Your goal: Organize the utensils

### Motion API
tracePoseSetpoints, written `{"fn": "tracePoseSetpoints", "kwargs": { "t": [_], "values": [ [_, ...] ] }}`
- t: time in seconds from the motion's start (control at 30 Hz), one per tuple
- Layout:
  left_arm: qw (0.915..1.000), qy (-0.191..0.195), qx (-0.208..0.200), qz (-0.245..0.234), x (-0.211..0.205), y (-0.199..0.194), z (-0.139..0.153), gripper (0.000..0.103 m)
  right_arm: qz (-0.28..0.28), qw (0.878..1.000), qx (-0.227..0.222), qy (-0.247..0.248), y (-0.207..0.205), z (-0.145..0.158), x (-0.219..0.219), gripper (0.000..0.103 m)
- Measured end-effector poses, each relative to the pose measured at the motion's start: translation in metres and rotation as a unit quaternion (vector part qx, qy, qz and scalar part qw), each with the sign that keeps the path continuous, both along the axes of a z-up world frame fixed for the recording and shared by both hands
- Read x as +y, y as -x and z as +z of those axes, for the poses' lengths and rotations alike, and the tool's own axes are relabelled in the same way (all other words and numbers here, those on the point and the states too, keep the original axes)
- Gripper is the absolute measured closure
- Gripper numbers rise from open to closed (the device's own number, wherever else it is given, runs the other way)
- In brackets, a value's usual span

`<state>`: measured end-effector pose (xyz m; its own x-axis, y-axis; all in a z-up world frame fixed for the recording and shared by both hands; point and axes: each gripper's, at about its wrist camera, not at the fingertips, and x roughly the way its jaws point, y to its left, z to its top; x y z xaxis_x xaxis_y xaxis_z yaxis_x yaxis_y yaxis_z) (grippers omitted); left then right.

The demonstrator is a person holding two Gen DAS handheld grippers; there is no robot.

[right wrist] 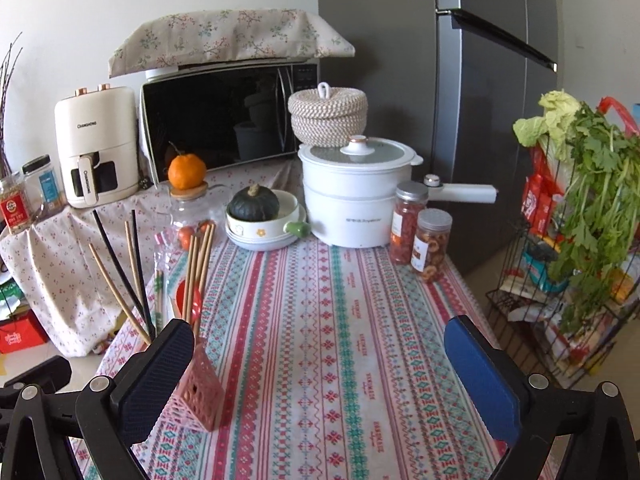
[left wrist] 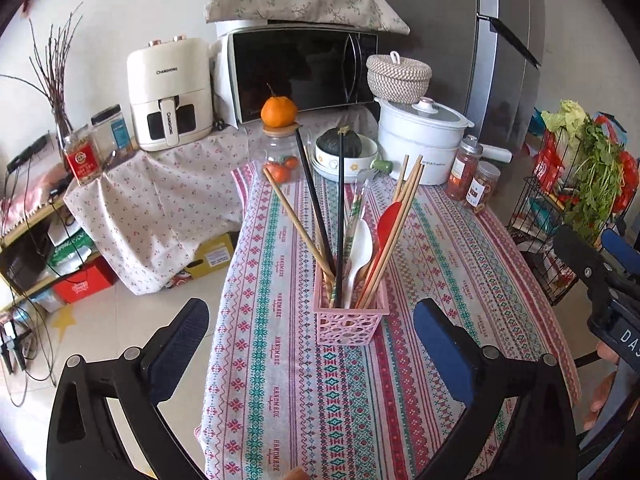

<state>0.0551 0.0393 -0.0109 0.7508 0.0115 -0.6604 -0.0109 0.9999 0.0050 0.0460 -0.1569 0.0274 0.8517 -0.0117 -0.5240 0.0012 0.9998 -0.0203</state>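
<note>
Left wrist view: left gripper (left wrist: 310, 344) stands released, jaws wide, with the pink basket (left wrist: 350, 322) of chopsticks (left wrist: 394, 240) and spoons (left wrist: 360, 248) upright on the bench (left wrist: 440, 248) just ahead, untouched. Right gripper (right wrist: 320, 368) is released too, basket beside its left finger.

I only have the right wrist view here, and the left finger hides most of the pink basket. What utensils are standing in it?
Observer: The left wrist view shows the pink basket holding wooden chopsticks, black chopsticks, a white spoon and a red spoon.
Operator: Is the left gripper holding any?
Observer: No. The left gripper is open and short of the basket.
Operator: Anything loose on the cloth beside it?
Observer: None; the tablecloth around it is bare.
</note>
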Motion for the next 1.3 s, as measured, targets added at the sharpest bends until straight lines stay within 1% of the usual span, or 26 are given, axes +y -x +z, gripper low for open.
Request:
{"fn": "tracePoseSetpoints", "kwargs": {
  "t": [0.13, 0.23, 0.5, 0.83, 1.3],
  "values": [
    [0.9985, -0.022, -0.049, 0.004, -0.023, 0.024, 0.020, 0.000, -0.010, 1.000, 0.006, 0.003, 0.010, 0.007, -0.016, 0.000],
    [0.9980, -0.018, -0.061, -0.001, -0.034, 0.034, 0.027, 0.000, -0.018, 1.000, 0.003, 0.000, 0.015, 0.011, -0.027, 0.000],
    [0.9982, -0.015, -0.056, -0.014, -0.051, 0.035, 0.023, 0.000, -0.017, 1.000, 0.025, -0.004, 0.010, 0.007, -0.038, 0.000],
    [0.9991, 0.000, -0.041, -0.012, -0.045, 0.027, 0.016, 0.000, -0.014, 0.999, 0.036, 0.001, 0.005, 0.002, -0.034, 0.000],
    [0.9992, 0.003, -0.037, -0.013, -0.042, 0.026, 0.014, 0.000, -0.008, 0.999, 0.037, -0.001, 0.005, 0.002, -0.028, 0.000]
  ]
}}
